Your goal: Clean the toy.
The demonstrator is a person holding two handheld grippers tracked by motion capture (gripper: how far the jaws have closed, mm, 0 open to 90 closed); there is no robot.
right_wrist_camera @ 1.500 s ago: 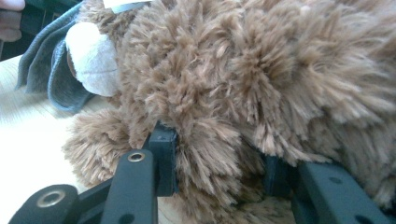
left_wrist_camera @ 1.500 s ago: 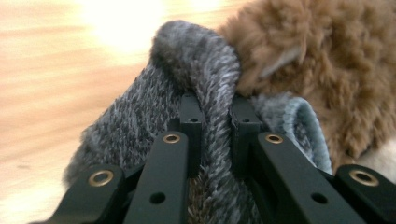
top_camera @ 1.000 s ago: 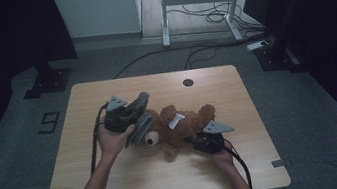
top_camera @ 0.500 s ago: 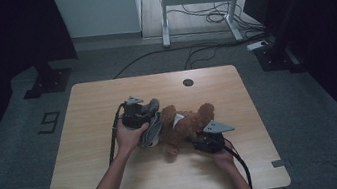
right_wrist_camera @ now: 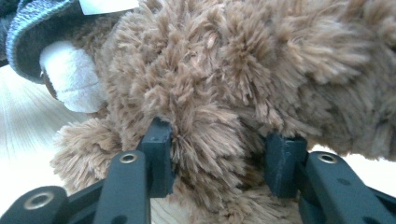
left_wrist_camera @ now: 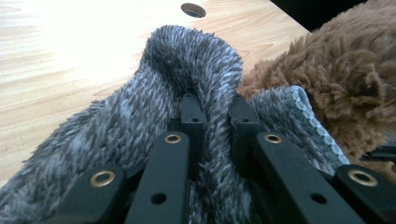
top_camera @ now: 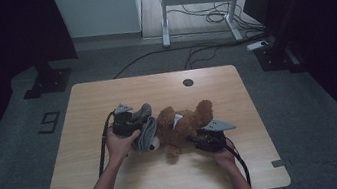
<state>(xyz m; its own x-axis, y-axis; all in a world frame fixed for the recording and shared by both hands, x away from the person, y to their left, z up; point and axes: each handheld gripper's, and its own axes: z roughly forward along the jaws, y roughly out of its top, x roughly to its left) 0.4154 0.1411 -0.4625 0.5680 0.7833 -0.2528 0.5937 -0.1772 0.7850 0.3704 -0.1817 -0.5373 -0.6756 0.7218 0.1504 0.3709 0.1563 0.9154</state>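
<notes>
The left hand-held gripper (left_wrist_camera: 212, 116) is clamped on a grey knit hat (left_wrist_camera: 140, 112) at the teddy bear's (top_camera: 186, 124) nine o'clock side. The right hand-held gripper (right_wrist_camera: 217, 154), whose jaws have just been opening, straddles the bear's brown body at five o'clock on the bench (top_camera: 105, 93).

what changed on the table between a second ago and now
The left tool, clamped on the fuzzy grey knit hat, moved right and down, bringing the hat onto the head of the brown plush teddy bear. The right tool has just been opening its jaws a little, with the bear's fur between them. The bear and the right hand kept their place on the light wooden table.
</notes>
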